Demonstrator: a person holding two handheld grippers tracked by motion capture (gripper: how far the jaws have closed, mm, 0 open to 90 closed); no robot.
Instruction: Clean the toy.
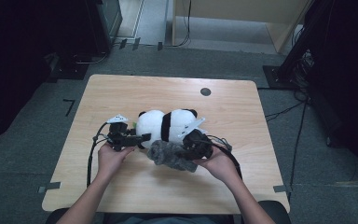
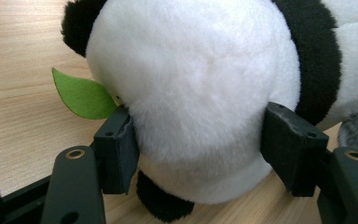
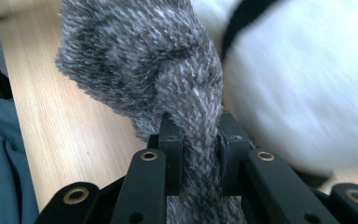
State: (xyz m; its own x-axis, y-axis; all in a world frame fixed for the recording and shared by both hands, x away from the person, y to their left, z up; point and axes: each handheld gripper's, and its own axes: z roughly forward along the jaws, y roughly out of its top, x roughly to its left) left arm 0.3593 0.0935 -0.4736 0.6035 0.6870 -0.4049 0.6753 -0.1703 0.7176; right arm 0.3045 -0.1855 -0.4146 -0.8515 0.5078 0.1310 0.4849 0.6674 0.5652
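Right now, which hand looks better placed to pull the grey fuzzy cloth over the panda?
Probably the right gripper: it pinches the grey cloth beside the panda. The left gripper is clamped on the panda.

I see matte black jaws with brass-ringed screw holes on both grippers, left gripper [image 1: 142,138] and right gripper [image 1: 179,151], black cables trailing, grey three-cornered plates on top, forearms unsleeved.

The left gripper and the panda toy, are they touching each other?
Touching. The left gripper view shows the left gripper with both black pads pressed into the white plush of the panda toy, one on each side.
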